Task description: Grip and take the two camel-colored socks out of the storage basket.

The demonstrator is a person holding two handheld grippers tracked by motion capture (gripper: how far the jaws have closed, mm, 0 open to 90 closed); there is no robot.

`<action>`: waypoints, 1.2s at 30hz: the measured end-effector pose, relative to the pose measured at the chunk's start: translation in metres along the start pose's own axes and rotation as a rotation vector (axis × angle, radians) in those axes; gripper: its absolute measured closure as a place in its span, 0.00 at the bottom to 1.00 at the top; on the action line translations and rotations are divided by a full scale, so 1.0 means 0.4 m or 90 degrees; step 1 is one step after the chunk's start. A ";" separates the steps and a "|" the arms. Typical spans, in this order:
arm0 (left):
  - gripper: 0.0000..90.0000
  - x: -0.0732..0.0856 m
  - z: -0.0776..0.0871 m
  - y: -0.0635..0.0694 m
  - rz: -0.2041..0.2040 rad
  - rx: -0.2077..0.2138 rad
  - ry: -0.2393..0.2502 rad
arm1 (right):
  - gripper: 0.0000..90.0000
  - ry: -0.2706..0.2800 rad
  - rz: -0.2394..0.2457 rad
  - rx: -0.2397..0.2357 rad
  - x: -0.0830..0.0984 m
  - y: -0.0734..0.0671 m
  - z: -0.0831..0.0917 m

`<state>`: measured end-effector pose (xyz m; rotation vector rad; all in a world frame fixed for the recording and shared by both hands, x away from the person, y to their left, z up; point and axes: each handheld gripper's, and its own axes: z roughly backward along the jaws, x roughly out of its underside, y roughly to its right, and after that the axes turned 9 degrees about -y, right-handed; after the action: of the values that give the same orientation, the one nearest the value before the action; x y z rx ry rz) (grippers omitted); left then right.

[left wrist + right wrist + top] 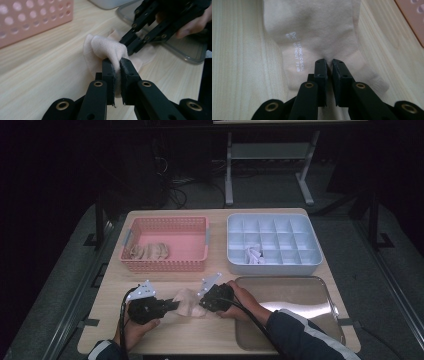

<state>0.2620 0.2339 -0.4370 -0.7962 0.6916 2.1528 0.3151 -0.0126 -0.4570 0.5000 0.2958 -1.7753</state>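
Between the pink basket point(165, 245) and the steel tray point(285, 307), on the wooden surface point(200, 335), we have a pale beige sock point(189, 302) lying bunched. Our left tool point(172, 305) pinches a raised fold at one end; our right tool point(202, 304) is pressed together on the cloth at the other. Judged stage: grasp made, folding or stowing not yet done. More beige socks point(149, 251) wait in the basket; one divider box point(272, 245) cell holds a white item. Sock: soft knit, small white lettering.
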 end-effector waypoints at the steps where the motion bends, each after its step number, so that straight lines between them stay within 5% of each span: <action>1: 0.92 -0.003 -0.002 0.003 -0.001 0.004 0.003 | 0.90 0.000 -0.001 -0.001 -0.001 0.000 -0.001; 14: 0.92 -0.029 -0.036 0.023 -0.022 0.032 0.005 | 0.82 0.014 -0.003 0.002 0.001 0.004 -0.004; 15: 0.92 -0.033 -0.042 0.025 -0.024 0.029 -0.002 | 0.72 0.021 -0.009 0.003 0.002 0.007 -0.001; 18: 0.92 -0.034 -0.043 0.022 -0.022 0.025 -0.005 | 0.65 0.043 -0.011 -0.004 0.007 0.011 0.018; 24: 0.92 -0.034 -0.040 0.014 -0.013 0.022 0.000 | 0.72 0.068 -0.028 0.000 0.031 0.022 0.078; 28: 0.91 -0.040 -0.040 0.016 -0.017 0.019 0.002 | 0.81 0.042 -0.036 0.014 0.074 0.029 0.109; 36: 0.91 -0.058 -0.042 0.014 -0.026 0.010 0.002 | 0.82 0.013 -0.048 0.022 0.128 0.032 0.119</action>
<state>0.2756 0.2091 -0.4303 -0.7993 0.6884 2.1071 0.3089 -0.0810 -0.4390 0.5386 0.3013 -1.8517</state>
